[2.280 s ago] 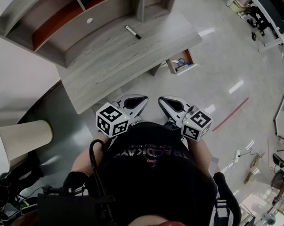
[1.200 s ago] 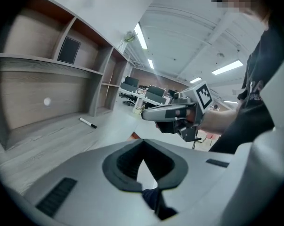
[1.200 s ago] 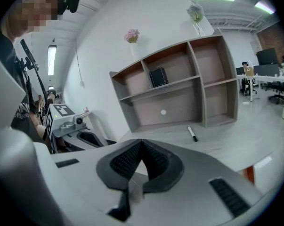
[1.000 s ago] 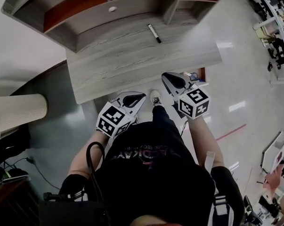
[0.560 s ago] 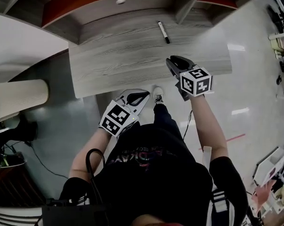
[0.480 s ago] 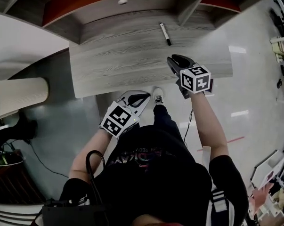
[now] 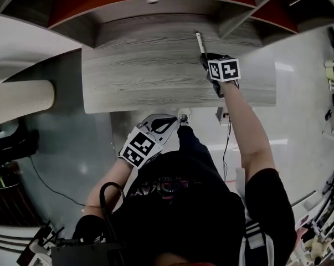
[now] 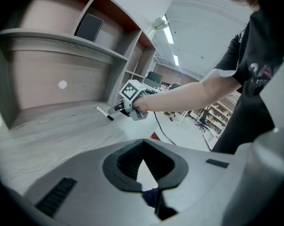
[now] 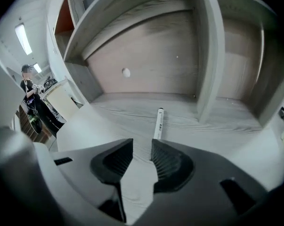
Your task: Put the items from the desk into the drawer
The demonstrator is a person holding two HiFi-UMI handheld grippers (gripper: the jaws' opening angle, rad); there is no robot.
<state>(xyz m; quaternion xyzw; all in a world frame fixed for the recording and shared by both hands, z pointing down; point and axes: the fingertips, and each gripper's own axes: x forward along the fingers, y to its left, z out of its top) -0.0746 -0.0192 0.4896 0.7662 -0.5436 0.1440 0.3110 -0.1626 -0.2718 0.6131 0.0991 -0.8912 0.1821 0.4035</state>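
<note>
The pen [image 7: 199,42] lies on the table [image 7: 133,76] toward its back edge, right of the middle, white with a dark cap, pointing roughly from front to back. It sits under the lowest shelf of the hutch [image 7: 100,15] that stands along the table's back edge, just left of an upright divider [image 9: 205,55]. The right tool [image 7: 206,56] reaches over the table from the front and points down at the pen. In the right gripper view its jaws stand apart, having just been opening, with bare table top showing in the gap. The pen's near end lies just ahead of the tips, closer to the right-hand one, and nothing is between the pads. The left tool [image 7: 172,118] is held off the table, out past its front edge and above the floor [image 7: 94,148], close to the person's body. Its jaws meet at the tips and grip nothing. The hutch's back panel carries a small white round spot [image 9: 126,72] left of the pen. Higher up, one compartment holds a dark flat panel [image 8: 89,27] standing against its back. Below the table's front edge, beside the right forearm, a small boxy shape [image 7: 222,114] shows that may be the open drawer. What is in it cannot be told.
</note>
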